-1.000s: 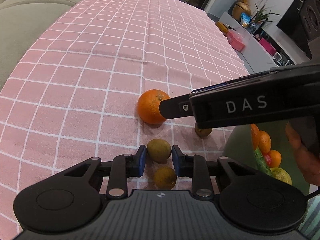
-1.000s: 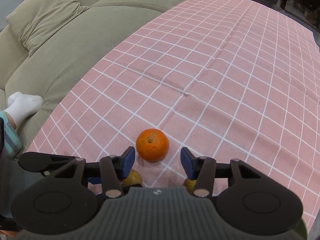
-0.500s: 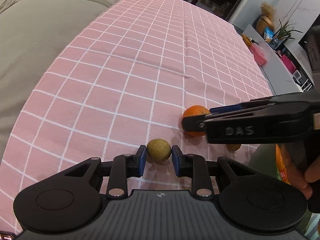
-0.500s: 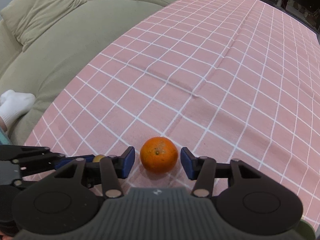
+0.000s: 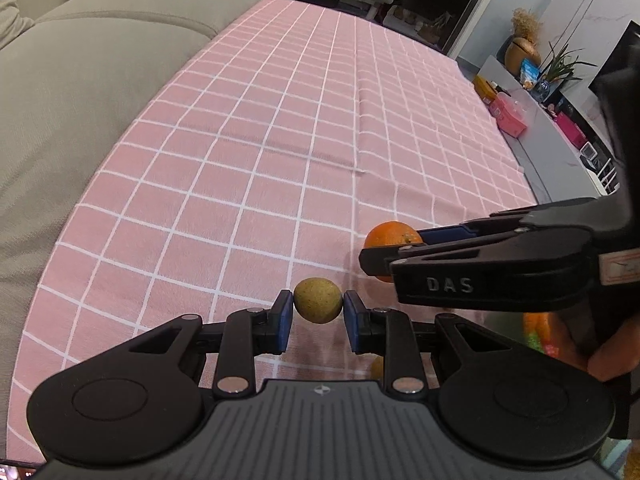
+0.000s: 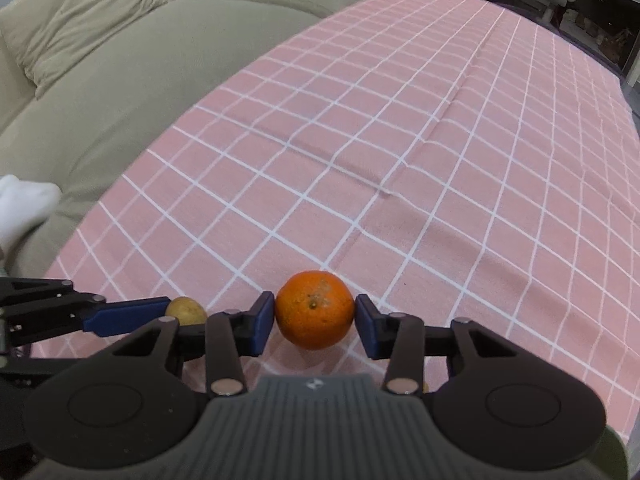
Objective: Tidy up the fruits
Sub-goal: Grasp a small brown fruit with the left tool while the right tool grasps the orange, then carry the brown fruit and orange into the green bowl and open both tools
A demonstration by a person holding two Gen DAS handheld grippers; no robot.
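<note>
Presently the left gripper (image 5: 318,314) clamps a small greenish-brown fruit (image 5: 318,300) above the pink checked tablecloth (image 5: 280,152) near its front edge. Just beside it, the right gripper (image 6: 315,323) is closed on an orange (image 6: 315,310) (both pads touching).

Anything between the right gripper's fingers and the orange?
Nothing visible. The orange sits directly between the right gripper's blue fingers, both pads against it. The left gripper holds the kiwi off to the side.
</note>
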